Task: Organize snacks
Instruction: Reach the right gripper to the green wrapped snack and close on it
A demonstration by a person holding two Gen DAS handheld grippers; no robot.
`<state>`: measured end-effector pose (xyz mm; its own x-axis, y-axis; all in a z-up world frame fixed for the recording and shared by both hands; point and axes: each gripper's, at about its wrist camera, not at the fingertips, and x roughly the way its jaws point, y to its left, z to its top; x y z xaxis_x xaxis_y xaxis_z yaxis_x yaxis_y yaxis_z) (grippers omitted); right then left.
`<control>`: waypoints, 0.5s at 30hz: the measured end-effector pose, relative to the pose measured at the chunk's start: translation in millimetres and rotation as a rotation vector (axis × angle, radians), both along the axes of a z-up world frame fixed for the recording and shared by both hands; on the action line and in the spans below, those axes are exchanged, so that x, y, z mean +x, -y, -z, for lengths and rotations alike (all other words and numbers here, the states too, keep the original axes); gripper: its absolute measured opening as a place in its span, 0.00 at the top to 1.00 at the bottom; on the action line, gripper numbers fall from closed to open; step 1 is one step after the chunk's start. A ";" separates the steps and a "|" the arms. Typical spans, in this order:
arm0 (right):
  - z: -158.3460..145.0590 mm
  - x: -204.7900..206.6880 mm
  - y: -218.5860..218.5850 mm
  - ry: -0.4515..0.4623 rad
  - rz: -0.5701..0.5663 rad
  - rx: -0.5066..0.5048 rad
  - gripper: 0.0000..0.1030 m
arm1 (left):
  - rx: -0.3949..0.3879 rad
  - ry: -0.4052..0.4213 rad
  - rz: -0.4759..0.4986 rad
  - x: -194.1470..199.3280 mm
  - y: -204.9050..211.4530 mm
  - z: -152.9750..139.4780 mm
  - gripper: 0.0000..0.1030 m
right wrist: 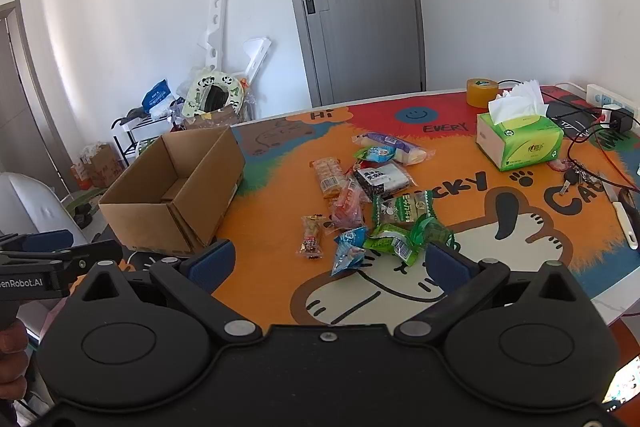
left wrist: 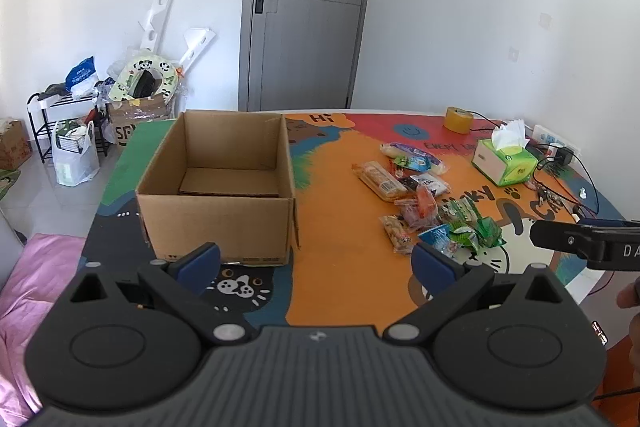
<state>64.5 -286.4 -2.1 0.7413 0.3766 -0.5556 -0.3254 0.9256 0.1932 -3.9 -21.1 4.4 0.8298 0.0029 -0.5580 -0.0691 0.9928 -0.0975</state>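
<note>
Nothing packed yet: the cardboard box (left wrist: 216,183) sits empty, the snacks (right wrist: 372,203) lie heaped to its right, both my fingers spread wide, empty.

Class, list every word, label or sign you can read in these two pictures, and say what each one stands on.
"Hi": table mat, far edge.
"EVERY": mat, by the blue smiley.
"CKY": mat, first letters hidden by snack packets.
"enRobot.AI": left gripper body, seen from the right wrist, start cut off.
"DA": right gripper body, seen from the left wrist, cut off.
"SF": floor carton, partly hidden.
Snack packet and tissue box print: too small to read.
</note>
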 end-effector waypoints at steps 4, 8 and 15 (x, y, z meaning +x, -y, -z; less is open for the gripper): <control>2.2 3.2 5.7 -0.003 0.014 0.003 0.00 | -0.001 -0.014 0.005 5.1 5.2 5.1 0.02; 7.3 10.8 11.4 -0.008 0.040 0.006 0.00 | -0.013 -0.016 0.011 11.4 9.2 10.0 0.02; 28.5 31.7 22.3 -0.041 0.081 0.011 0.00 | -0.019 -0.020 0.019 31.6 18.7 21.2 0.02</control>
<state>96.1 -308.7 -30.6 0.7459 0.3229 -0.5826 -0.2415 0.9462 0.2153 27.7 -39.7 -16.7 0.8183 -0.0231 -0.5744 -0.0528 0.9919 -0.1151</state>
